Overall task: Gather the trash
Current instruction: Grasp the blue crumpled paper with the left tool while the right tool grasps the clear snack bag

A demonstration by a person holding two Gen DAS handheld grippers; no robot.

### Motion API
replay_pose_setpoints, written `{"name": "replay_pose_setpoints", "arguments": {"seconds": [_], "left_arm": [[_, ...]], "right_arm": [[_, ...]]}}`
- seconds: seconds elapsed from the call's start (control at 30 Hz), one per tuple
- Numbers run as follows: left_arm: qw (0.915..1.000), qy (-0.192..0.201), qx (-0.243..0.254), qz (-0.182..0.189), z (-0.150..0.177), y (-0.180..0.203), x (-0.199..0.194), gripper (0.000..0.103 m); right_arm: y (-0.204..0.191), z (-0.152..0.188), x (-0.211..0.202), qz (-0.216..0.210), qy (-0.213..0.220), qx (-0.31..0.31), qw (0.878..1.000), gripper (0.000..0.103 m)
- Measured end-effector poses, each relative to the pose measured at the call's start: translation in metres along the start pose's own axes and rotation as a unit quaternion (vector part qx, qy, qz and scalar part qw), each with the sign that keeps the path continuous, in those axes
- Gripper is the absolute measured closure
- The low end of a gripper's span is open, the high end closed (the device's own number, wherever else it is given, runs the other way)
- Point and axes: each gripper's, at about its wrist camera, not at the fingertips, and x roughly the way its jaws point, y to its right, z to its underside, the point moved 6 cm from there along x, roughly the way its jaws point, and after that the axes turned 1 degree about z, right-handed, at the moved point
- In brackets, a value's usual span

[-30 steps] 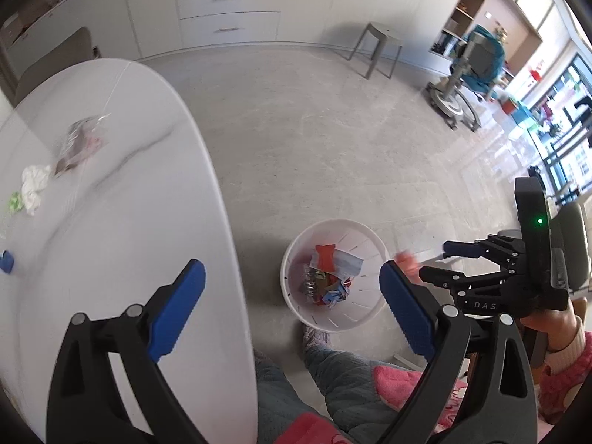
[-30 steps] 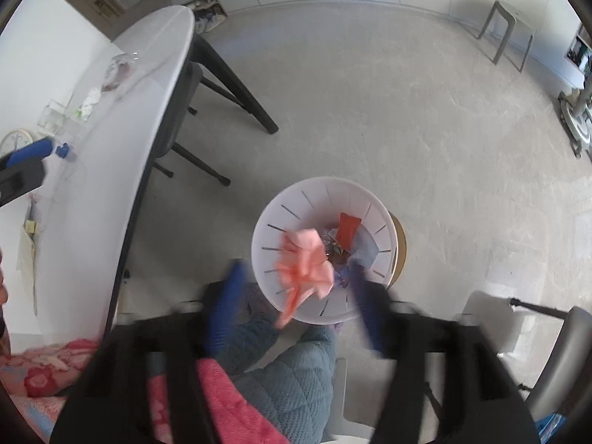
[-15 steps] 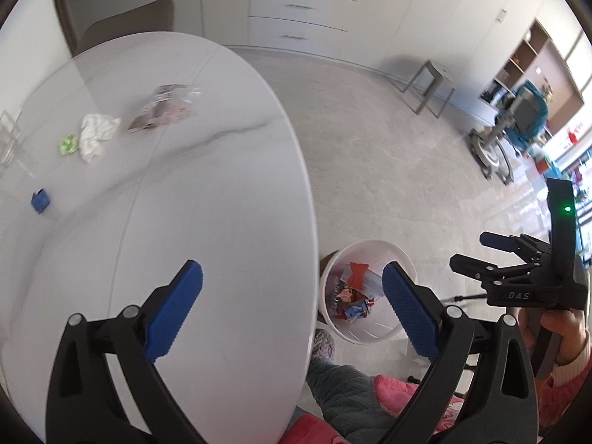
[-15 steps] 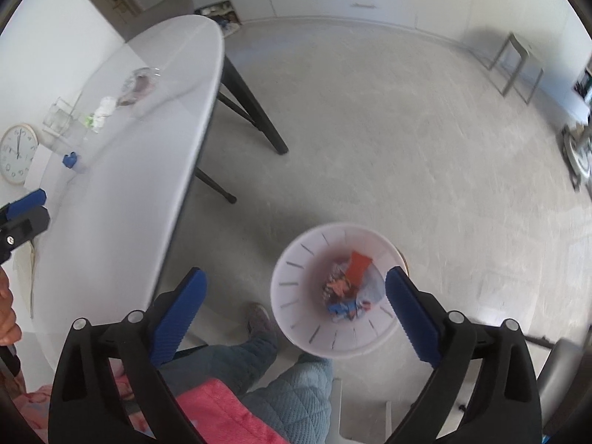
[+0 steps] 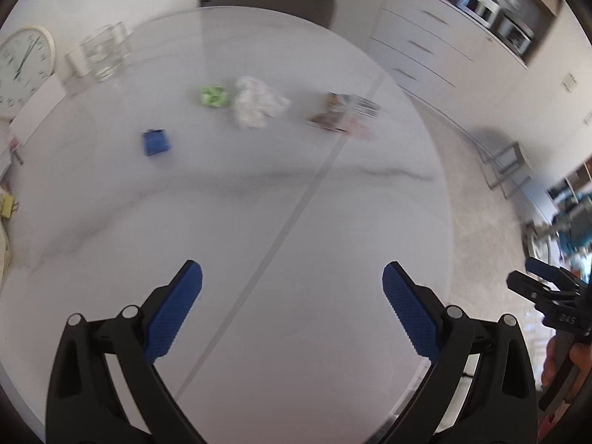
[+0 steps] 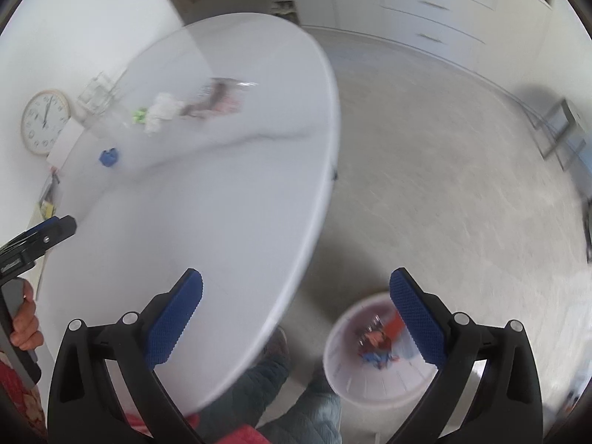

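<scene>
A: Four scraps lie on the white oval surface, all toward its far edge. Largest to smallest?

B: The clear crinkled wrapper is the biggest. It lies flat, its long axis running roughly along the far edge, nearest the surface's right rim. Beside it sits the crumpled white tissue, a lump with no clear long axis. Just left of that, apart by a small gap, is the green scrap. The small blue piece lies apart from the rest, nearer the left edge; blur hides which way it points.

A: And the bin?

B: The white bin stands on the floor beside the surface's near right edge, mouth up, with red and blue wrappers inside. Only the right wrist view shows it, along with the person's quilted trouser legs next to it. The left wrist view looks straight across the surface instead, and shows the glass pitcher at the far left edge more clearly.

A: The fingers?

B: The left gripper has its fingers spread wide above the near part of the surface, nothing between them. The right gripper is spread wide too, empty, one finger over the surface's edge, the other over the bin. Each view catches the other gripper at its margin, held in a hand.
</scene>
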Motion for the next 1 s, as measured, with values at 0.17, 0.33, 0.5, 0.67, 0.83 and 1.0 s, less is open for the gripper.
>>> {"name": "replay_pose_setpoints", "arguments": {"seconds": [0.17,0.33,0.5,0.67,0.83,1.0], "left_arm": [[0.9988,0.019,-0.026,-0.038,-0.023,-0.049,0.012,0.009],[0.9957,0.025,-0.067,-0.058,-0.048,-0.092,0.034,0.009],[0.991,0.019,-0.106,-0.081,-0.075,-0.13,0.069,0.009],[0.9837,-0.004,-0.152,-0.096,-0.093,-0.159,0.105,0.009],[0.9781,-0.013,-0.171,-0.118,-0.103,-0.171,0.129,0.009],[0.9748,-0.02,-0.181,-0.13,-0.113,-0.176,0.146,0.011]], "right_arm": [[-0.044,-0.042,0.022,-0.013,0.0,-0.03,0.999,0.003],[-0.078,-0.087,0.053,-0.021,-0.003,-0.042,0.999,0.003],[-0.092,-0.119,0.085,-0.012,-0.009,-0.033,0.999,0.003],[-0.09,-0.143,0.119,-0.017,-0.028,0.014,0.999,0.003],[-0.091,-0.167,0.14,-0.015,-0.031,0.038,0.999,0.003],[-0.099,-0.188,0.157,0.008,-0.018,0.041,0.999,0.003]]}}
